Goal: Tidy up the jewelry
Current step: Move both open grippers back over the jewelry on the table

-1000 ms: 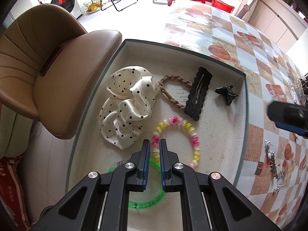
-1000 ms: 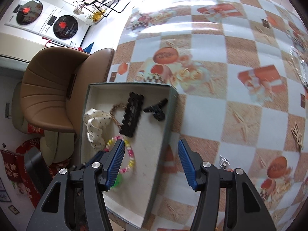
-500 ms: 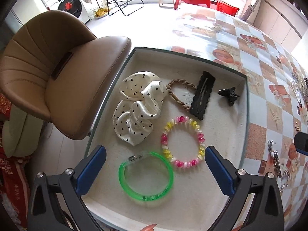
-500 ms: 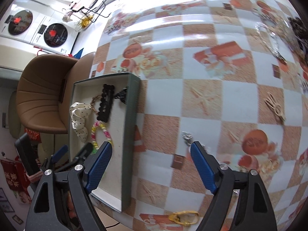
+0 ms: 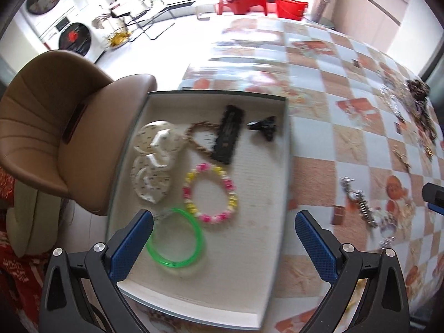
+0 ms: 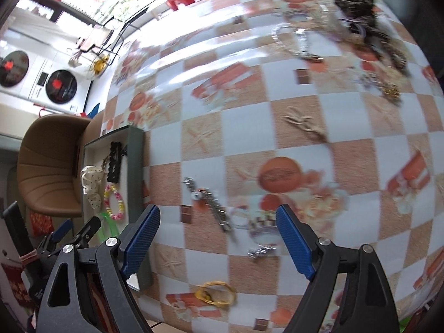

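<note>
— What did your right gripper (image 6: 217, 238) show?
— Its jaws stood wide apart with nothing between them, above a silver chain (image 6: 213, 205) on the checked tablecloth (image 6: 347, 127).
— And at your left?
— The tray (image 6: 135, 166) held a beaded bracelet (image 6: 114, 202).

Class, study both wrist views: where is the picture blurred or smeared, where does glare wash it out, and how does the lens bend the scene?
Left wrist view: tray contents smeared by motion, glare whitening the far tablecloth, fisheye curving the table. Right wrist view: far jewelry pile blurred, window overexposed, checks bulging; the right gripper stays sharp.
</note>
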